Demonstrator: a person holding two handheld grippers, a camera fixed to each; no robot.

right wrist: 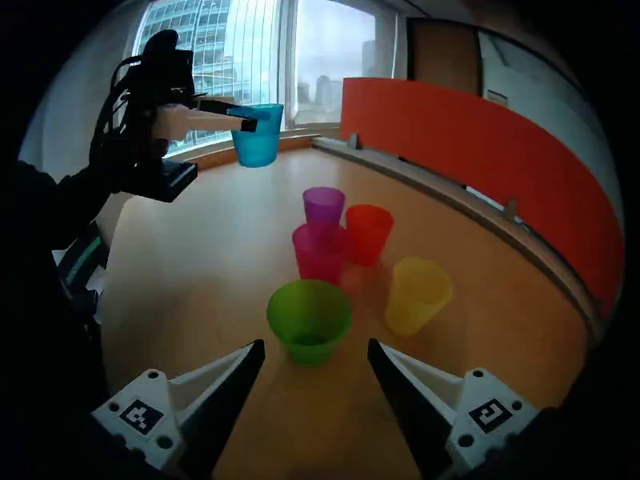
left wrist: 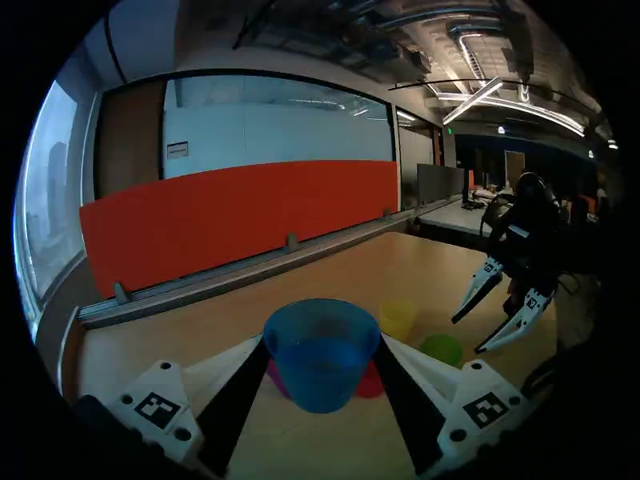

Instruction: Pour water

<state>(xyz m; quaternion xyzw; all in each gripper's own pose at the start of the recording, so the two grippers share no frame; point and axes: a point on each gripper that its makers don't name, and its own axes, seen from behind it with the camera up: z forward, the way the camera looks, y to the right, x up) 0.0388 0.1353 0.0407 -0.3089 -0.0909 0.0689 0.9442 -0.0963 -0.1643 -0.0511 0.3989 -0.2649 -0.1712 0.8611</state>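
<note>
My left gripper is shut on a translucent blue cup, held upright above the wooden table; its lower part looks darker, like water. In the right gripper view that blue cup hangs high at the far left in the left gripper. My right gripper stands open just behind a green cup, touching nothing. Beyond it stand a magenta cup, a purple cup, a red cup and a yellow cup. The left gripper view shows the right gripper open, above the green cup and beside the yellow cup.
An orange partition on a metal rail runs along the table's far edge. Large windows lie behind the left gripper. A dark-sleeved arm holds that gripper at the table's left side. Bare table stretches left of the cups.
</note>
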